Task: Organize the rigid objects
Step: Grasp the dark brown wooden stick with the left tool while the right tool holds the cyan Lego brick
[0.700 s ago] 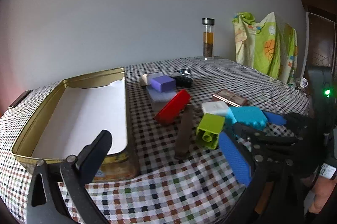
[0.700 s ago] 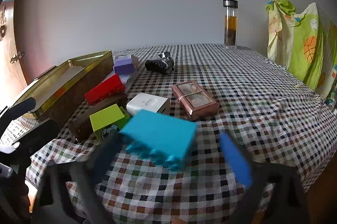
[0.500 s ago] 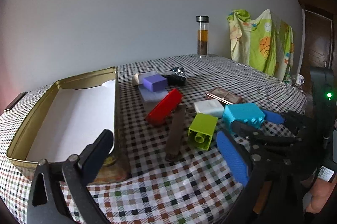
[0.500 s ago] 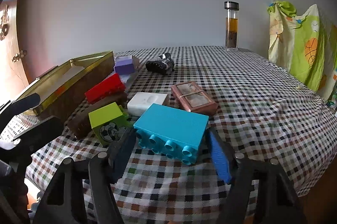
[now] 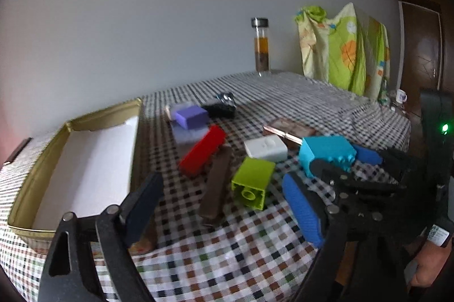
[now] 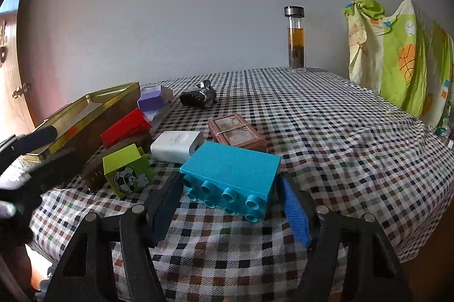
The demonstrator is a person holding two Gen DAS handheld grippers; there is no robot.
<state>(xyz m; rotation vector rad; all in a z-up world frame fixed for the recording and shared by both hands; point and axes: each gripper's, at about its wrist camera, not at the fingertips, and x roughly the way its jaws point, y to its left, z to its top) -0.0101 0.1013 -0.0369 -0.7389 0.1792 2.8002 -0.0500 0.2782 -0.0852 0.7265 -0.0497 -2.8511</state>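
Since the earlier frames the right gripper (image 6: 229, 205) has drawn its fingers in around the blue block (image 6: 231, 171), which now sits square between them instead of tilted and blurred; the left view has swung a little, so the tin lies further to its left edge.

Left wrist view: the left gripper (image 5: 224, 205) hovers over the near cloth with fingers spread wide and nothing between them. The open tin (image 5: 37, 183) lies just beyond its dark finger, white-lined and holding no blocks that can be seen. The red block (image 5: 203, 150), brown bar (image 5: 215, 188) and green block (image 5: 252, 183) lie close together in the middle of the table (image 5: 312, 103); the white box (image 5: 265, 147) is behind the green one. To the right, the blue block (image 5: 326, 153) sits in the right gripper (image 5: 334, 163).

Right wrist view: both pads lie against the blue block's ends, studs facing the camera. It looks pinched, and whether it is clear of the cloth cannot be told. The green block (image 6: 126, 171) is just to its left, the white box (image 6: 177, 146) and a copper case (image 6: 237, 132) behind it. The tin (image 6: 85, 114) is far left, past the red block (image 6: 126, 126).

The step in hand seems to be picking up the blue block. Next it should be lifted clear of its neighbours, carried left over the red block, and set down inside the tin's rim.
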